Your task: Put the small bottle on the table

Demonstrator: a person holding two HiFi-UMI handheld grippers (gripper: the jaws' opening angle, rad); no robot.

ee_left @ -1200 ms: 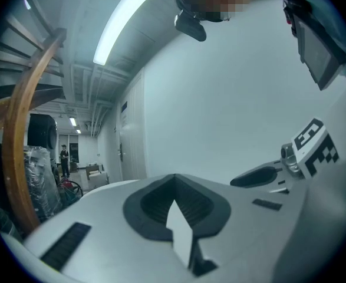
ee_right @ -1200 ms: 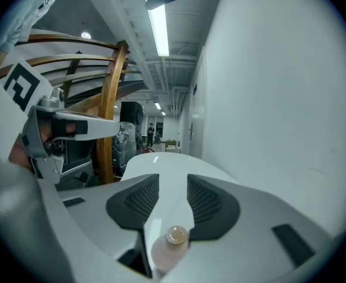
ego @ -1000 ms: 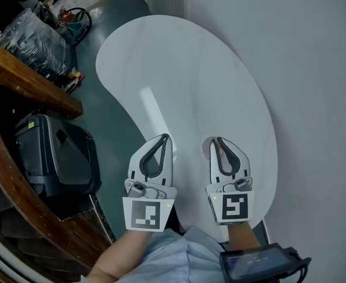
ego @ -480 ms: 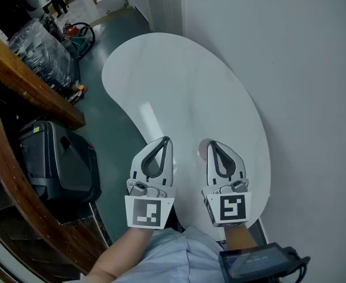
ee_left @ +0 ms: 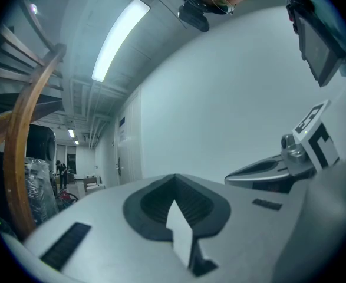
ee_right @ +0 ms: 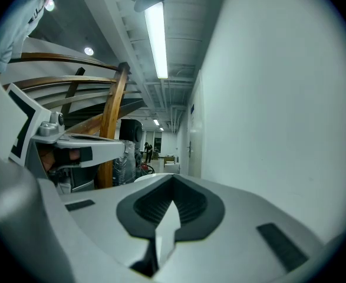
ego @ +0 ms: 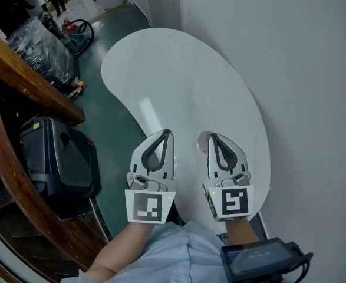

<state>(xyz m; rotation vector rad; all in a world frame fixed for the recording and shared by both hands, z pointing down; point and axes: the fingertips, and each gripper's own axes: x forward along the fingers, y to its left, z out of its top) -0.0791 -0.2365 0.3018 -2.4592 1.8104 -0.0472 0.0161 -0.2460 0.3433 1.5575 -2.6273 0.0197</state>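
Observation:
In the head view my left gripper [ego: 167,134] and right gripper [ego: 213,137] hang side by side over the near end of the white kidney-shaped table [ego: 178,75]. Both are shut with nothing between their jaws. The left gripper view [ee_left: 174,184] and the right gripper view [ee_right: 173,187] show the same: pads together and nothing held. A small pale round thing [ego: 203,139] sits on the table just left of the right gripper's tip. It is too small to tell whether it is the bottle.
A white wall [ego: 302,69] runs along the table's right side. A curved wooden stair rail [ego: 19,63] and a black case [ego: 58,158] stand to the left on the green floor. Wrapped goods [ego: 37,40] lie further back. A device with a screen [ego: 258,261] hangs at the bottom.
The head view has shifted a little, and both grippers sit slightly higher in it. The right jaws have closed the last small gap. The left gripper stays shut.

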